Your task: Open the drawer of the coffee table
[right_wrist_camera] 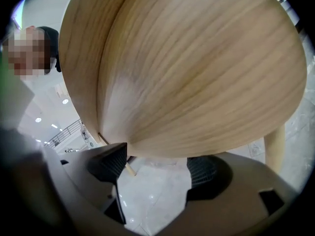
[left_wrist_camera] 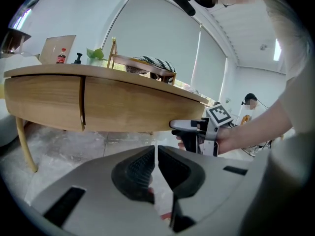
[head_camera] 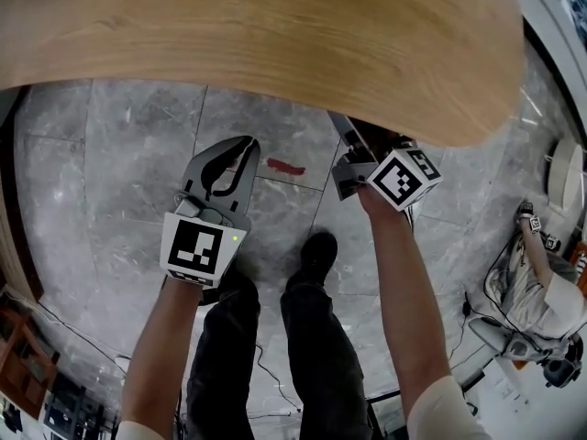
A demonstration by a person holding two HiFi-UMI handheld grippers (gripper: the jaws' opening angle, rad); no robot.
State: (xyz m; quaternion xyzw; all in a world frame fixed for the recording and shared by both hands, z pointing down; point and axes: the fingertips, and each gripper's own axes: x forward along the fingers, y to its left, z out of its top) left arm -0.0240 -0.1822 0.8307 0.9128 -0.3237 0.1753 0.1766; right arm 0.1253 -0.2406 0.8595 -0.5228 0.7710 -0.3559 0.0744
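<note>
The wooden coffee table (head_camera: 275, 35) fills the top of the head view. In the left gripper view its curved drawer front (left_wrist_camera: 138, 109) runs right from a vertical seam (left_wrist_camera: 82, 104). My right gripper (head_camera: 358, 149) reaches under the table's near edge, its tips hidden by the top. In the right gripper view the drawer front (right_wrist_camera: 197, 73) looms close, and the right gripper (right_wrist_camera: 155, 168) is open with its pads just below the wood's lower edge, nothing pressed between them. My left gripper (head_camera: 246, 145) hangs shut and empty over the floor, left of the right one, also (left_wrist_camera: 156, 154).
A red mark (head_camera: 285, 166) lies on the grey tiled floor between the grippers. The wearer's shoe (head_camera: 316, 250) stands below it. Table legs (left_wrist_camera: 25, 144) (right_wrist_camera: 274, 146) flank the drawer. A wooden tray (left_wrist_camera: 142, 65) sits on the tabletop. Another person (head_camera: 537, 282) and cables are at the right.
</note>
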